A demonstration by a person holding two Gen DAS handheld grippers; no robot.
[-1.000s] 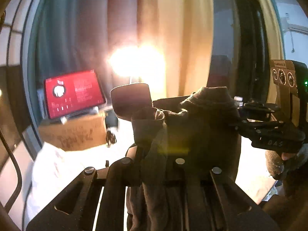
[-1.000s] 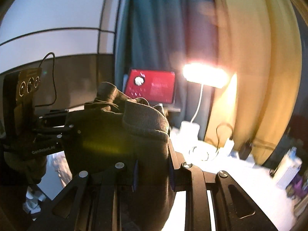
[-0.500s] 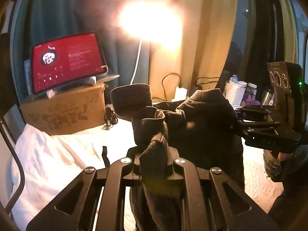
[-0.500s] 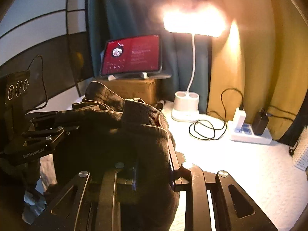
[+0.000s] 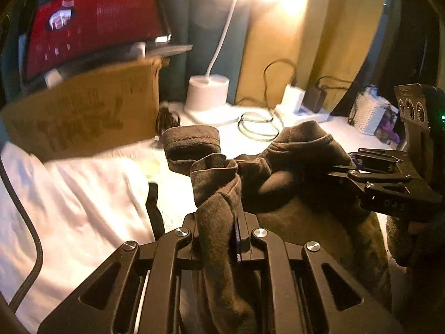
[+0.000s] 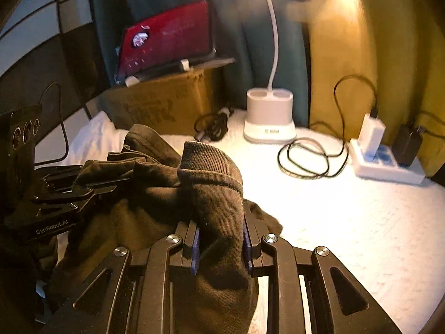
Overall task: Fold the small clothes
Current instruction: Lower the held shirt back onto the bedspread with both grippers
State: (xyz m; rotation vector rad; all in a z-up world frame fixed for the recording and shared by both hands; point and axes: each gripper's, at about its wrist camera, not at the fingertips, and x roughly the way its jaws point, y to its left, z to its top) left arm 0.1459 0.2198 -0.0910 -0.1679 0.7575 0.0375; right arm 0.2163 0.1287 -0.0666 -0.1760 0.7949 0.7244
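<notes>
Left gripper (image 5: pixel 236 236) pinched one bunch of the dark garment (image 5: pixel 292 194); right gripper (image 6: pixel 219 247) clamped a thicker ribbed fold. Garment hung between them above the white tabletop (image 6: pixel 347 222). Best: pull taut, lay flat, release after contact.

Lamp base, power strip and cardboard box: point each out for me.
Lamp base (image 6: pixel 269 111): right wrist view, front wall.
Power strip (image 6: pixel 386 168): right wrist view, top face.
Cardboard box (image 5: pixel 83 111): left wrist view, printed side.

White bedding (image 6: pixel 347 222) under lamp base (image 6: pixel 269 117), power strip (image 6: pixel 386 167), cardboard box (image 5: pixel 83 114).
</notes>
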